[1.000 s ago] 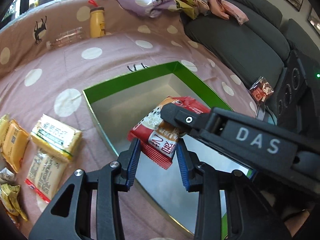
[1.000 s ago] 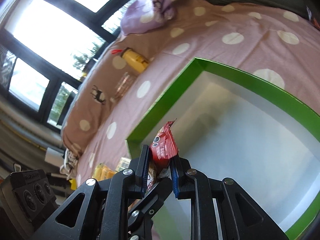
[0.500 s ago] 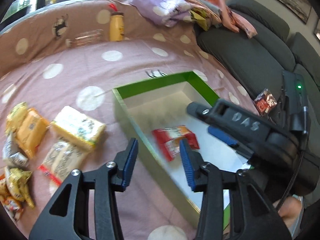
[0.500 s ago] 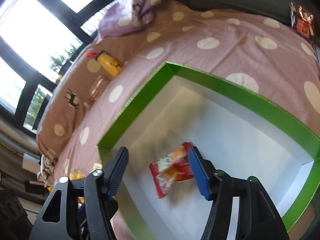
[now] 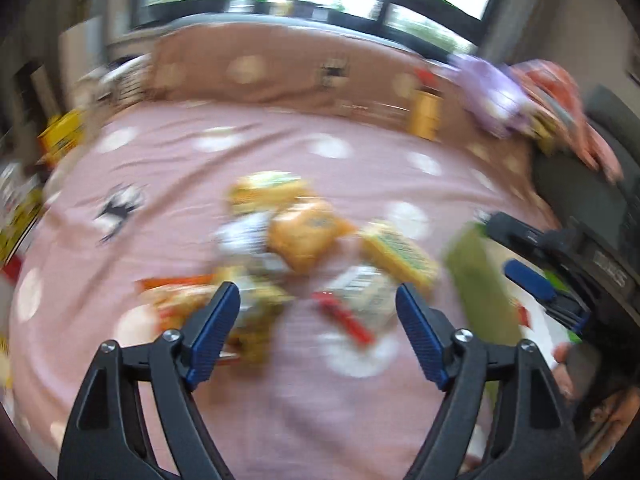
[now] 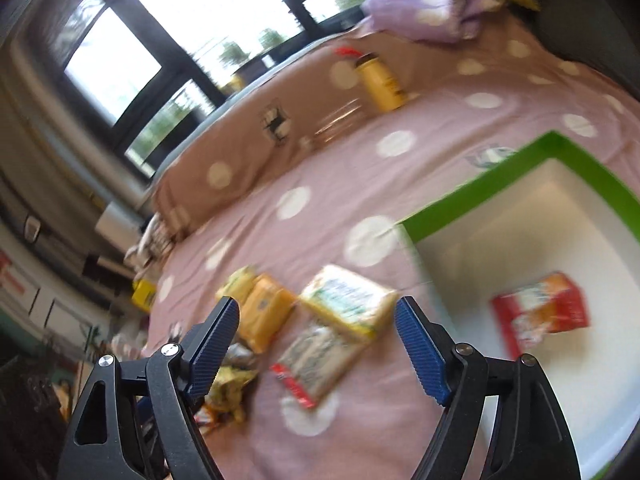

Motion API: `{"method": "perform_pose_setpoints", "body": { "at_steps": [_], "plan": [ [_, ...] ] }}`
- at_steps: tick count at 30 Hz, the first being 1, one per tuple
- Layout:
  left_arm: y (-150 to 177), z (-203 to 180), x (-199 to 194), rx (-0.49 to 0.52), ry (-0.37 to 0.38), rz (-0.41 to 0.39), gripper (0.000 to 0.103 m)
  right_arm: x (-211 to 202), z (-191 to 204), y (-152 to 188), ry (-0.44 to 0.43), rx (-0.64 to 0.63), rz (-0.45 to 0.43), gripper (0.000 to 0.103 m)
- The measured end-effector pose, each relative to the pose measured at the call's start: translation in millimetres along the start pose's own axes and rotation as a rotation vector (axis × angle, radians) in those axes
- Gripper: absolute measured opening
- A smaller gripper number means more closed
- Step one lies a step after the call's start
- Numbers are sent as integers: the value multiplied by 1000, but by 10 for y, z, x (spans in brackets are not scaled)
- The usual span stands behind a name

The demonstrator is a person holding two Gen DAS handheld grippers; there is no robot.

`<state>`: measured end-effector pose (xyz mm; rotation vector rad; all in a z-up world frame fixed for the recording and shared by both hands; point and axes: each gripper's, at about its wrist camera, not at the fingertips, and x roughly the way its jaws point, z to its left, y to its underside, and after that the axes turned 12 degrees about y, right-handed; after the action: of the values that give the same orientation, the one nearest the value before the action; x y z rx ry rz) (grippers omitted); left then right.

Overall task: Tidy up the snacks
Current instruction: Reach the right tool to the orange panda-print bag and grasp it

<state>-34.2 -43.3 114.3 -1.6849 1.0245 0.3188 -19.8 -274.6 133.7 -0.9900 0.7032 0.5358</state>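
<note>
A pile of snack packets lies on the pink dotted cloth: an orange packet, a yellow-green packet, a pale packet with a red end. The green-rimmed white box holds a red snack bag; the box's green edge shows blurred in the left wrist view. My left gripper is open and empty above the pile. My right gripper is open and empty over the packets beside the box, and shows in the left wrist view.
A yellow bottle and a clear jar stand by the back cushion. Purple and orange fabrics lie at the back right. A dark sofa is on the right. Both views are motion-blurred.
The right gripper let go of the red bag, which now lies in the box. Both grippers opened wide and swung left from the box toward the packet pile.
</note>
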Motion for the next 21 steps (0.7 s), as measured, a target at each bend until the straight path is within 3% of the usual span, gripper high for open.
{"method": "perform_pose_setpoints", "body": {
  "at_steps": [6, 9, 15, 19, 21],
  "plan": [
    [40, 672, -75, -177, -11, -7, 81, 433, 542, 169, -111, -122, 138, 81],
    [83, 868, -37, -238, 22, 14, 80, 643, 726, 294, -145, -151, 202, 81],
    [97, 1016, -61, -264, 31, 31, 80, 831, 1024, 471, -175, -210, 288, 80],
    [122, 1093, -33, -282, 68, 58, 80, 768, 1258, 551, -270, -247, 310, 73],
    [164, 1114, -16, -286, 78, 78, 79, 753, 1338, 597, -315, -251, 336, 64]
  ]
}}
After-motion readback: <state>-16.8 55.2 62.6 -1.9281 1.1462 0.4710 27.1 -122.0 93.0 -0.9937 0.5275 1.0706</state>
